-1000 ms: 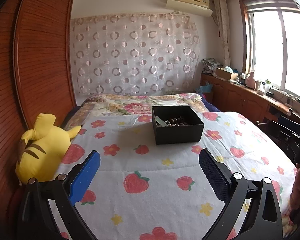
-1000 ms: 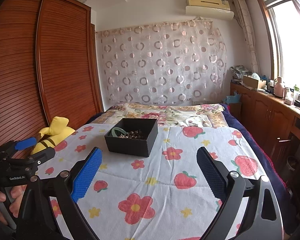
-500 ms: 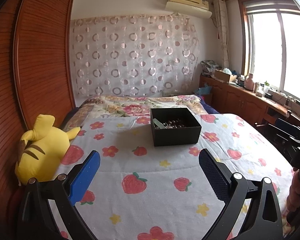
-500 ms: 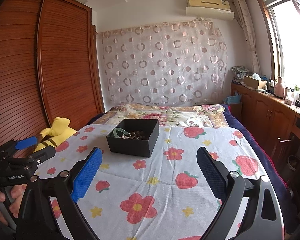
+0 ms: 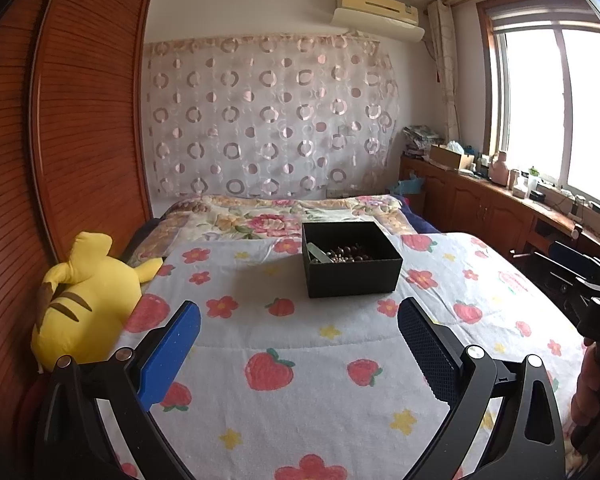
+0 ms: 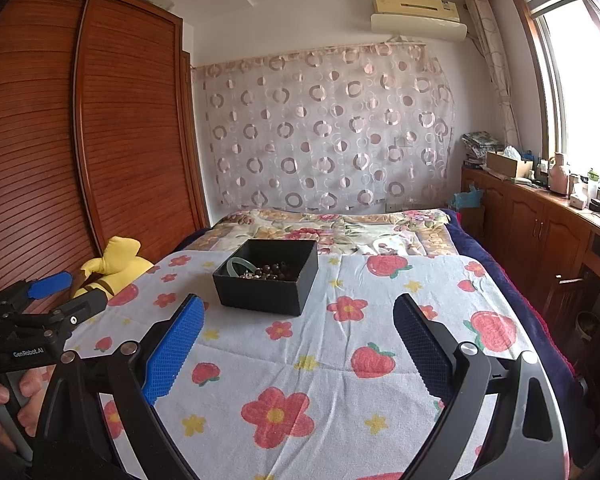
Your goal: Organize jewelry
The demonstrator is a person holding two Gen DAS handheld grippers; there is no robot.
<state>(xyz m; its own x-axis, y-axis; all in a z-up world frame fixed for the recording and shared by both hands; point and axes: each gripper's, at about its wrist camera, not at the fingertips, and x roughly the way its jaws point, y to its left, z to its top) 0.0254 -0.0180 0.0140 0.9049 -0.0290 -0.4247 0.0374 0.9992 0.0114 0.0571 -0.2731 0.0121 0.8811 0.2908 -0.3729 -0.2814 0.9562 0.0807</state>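
Now both grippers, left (image 5: 298,334) and right (image 6: 296,332), gape empty, short of box (image 6: 266,280); beads (image 6: 274,271) tangled w/ bangle (image 6: 240,266), may snag.

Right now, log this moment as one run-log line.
left tongs: open, empty | right tongs: open, empty | black box: on bedspread, holds beads, green bangle | contact: none

Bed (image 5: 300,408) with strawberry-print cover, black box (image 5: 352,264), yellow plush (image 5: 84,296)
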